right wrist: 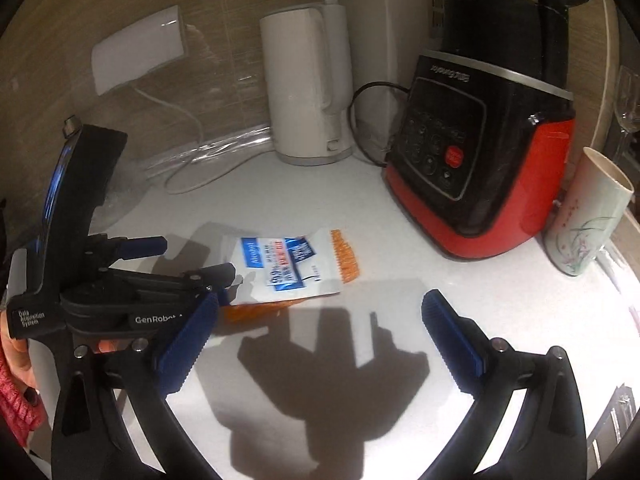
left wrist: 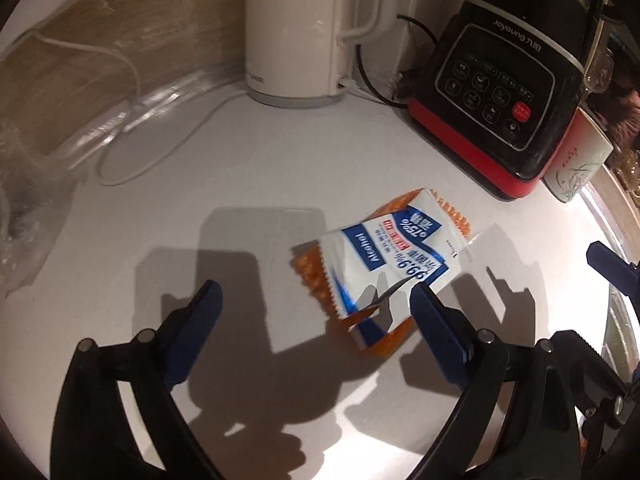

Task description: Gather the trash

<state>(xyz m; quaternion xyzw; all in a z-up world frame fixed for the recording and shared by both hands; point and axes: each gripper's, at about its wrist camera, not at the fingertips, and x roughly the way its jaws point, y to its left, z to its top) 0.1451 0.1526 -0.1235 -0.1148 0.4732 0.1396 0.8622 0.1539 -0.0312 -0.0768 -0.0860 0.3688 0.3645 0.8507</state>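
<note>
A white surface [right wrist: 400,248] is carrying a white kettle [left wrist: 294,28], a red-and-black blender [left wrist: 500,92] and a flowered cup [right wrist: 588,216] along a wood-look wall. Only the right wrist view is showing a wine glass [right wrist: 628,100]. The alcohol-wipe packet [left wrist: 384,264] is lying flat over an orange wrapper [left wrist: 312,270], touching the fingertip of the left tool [left wrist: 316,290], which is gaping open. The right tool [right wrist: 320,304] is gaping too, near the packet.

Orange wrapper [left wrist: 312,272] mostly hidden under alcohol wipe packet [left wrist: 384,264], kettle [left wrist: 296,28] top cut off
</note>
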